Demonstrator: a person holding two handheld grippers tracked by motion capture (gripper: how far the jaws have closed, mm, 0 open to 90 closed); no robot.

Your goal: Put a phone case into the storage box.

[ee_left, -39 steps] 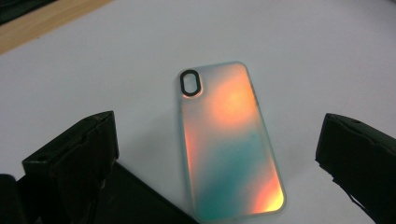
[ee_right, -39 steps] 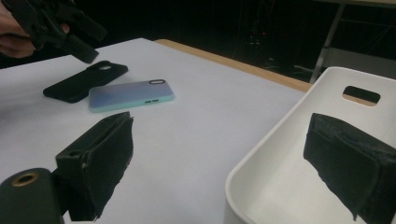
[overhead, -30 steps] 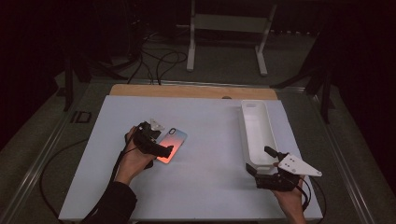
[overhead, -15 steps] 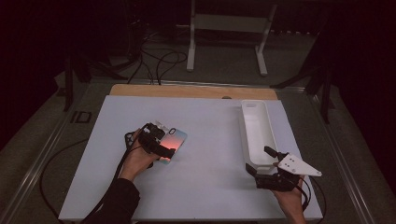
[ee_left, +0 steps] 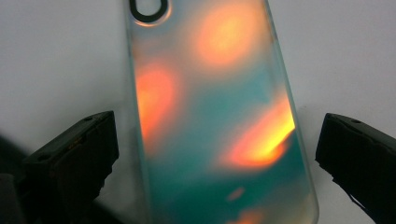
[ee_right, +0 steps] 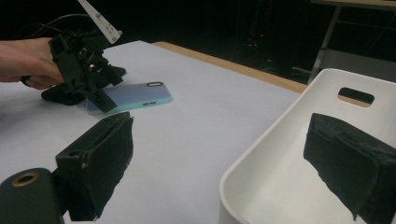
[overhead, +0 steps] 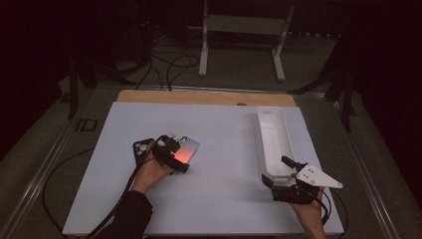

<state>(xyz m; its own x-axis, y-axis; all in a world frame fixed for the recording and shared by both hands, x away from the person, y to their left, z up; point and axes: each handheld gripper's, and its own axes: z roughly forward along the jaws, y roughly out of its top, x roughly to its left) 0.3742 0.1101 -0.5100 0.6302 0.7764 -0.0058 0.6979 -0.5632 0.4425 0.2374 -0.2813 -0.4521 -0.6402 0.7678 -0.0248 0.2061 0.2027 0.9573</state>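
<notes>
Left gripper [overhead: 171, 154] released, jaws straddling iridescent phone case [ee_left: 215, 121] (flat on table [overhead: 224, 199]). Right gripper [ee_right: 224, 172] spread wide at white bin [ee_right: 299, 186] near end.

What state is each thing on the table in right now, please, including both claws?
Phone case: lying flat on the table, between the left jaws, ungripped.
Left claw: open, straddling the phone case.
Right claw: open, one jaw outside the near end wall, one inside.
White bin: upright, empty as far as seen.
Black case: flat beside the left hand.
</notes>
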